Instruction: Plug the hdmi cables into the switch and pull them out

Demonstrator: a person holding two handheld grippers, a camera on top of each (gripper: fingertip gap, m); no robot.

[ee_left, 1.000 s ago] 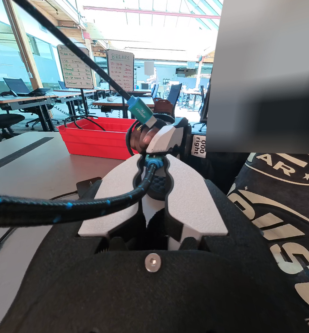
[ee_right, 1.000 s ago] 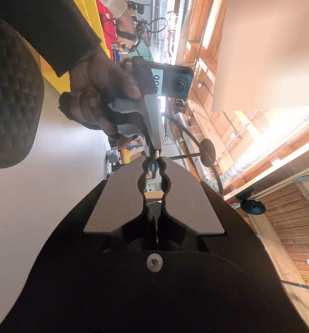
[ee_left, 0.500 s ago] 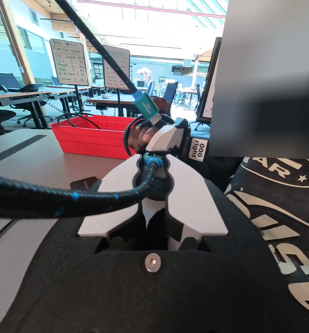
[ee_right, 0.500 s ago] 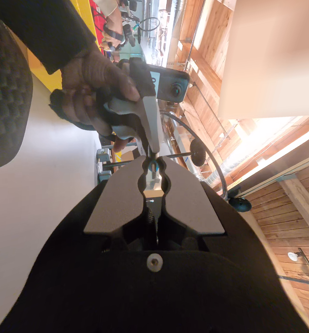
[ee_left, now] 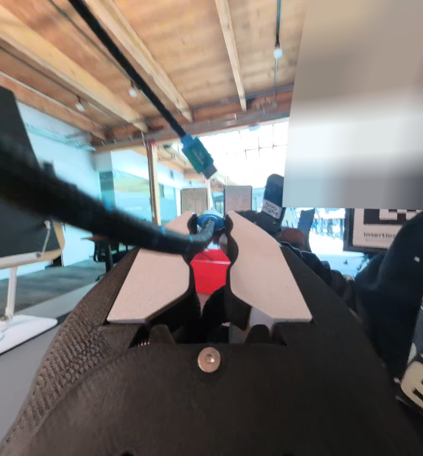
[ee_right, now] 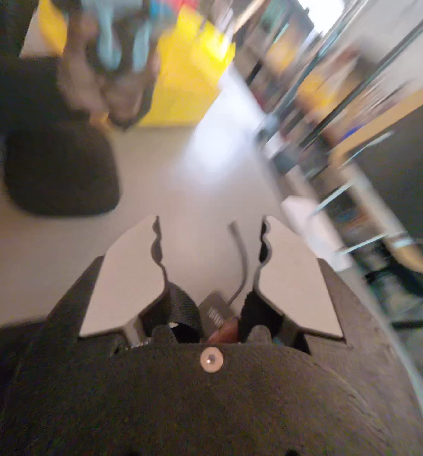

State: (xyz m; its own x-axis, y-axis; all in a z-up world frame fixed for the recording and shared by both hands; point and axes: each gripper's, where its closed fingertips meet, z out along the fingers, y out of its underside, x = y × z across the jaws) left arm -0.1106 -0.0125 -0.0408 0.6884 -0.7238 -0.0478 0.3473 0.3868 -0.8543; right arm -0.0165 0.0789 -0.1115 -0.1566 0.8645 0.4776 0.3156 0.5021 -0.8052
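Note:
In the left wrist view my left gripper (ee_left: pixel 209 222) is shut on the blue-collared end of a black braided HDMI cable (ee_left: pixel 82 212), which runs off to the left. A second teal HDMI plug (ee_left: pixel 197 156) is in the air above the fingertips with its metal tip bare; nothing visibly holds it. Its black cable runs up and left. The right wrist view is blurred by motion. My right gripper (ee_right: pixel 210 222) is open and empty over the grey table (ee_right: pixel 57 259). A small black box (ee_right: pixel 214 311), seemingly the switch, lies between the finger bases with a thin grey lead (ee_right: pixel 241 251).
A red bin (ee_left: pixel 210 269) shows between the left fingers. A monitor on a white stand (ee_left: pixel 10 283) is at the left. A person's dark printed shirt (ee_left: pixel 402 283) fills the right. In the right wrist view a yellow bin (ee_right: pixel 190 74) and the hand with the other gripper (ee_right: pixel 101 74) are at the top.
My right gripper has opened, let go of the teal plug and swung down towards the table. The left view has tilted up towards the ceiling, still holding its cable end.

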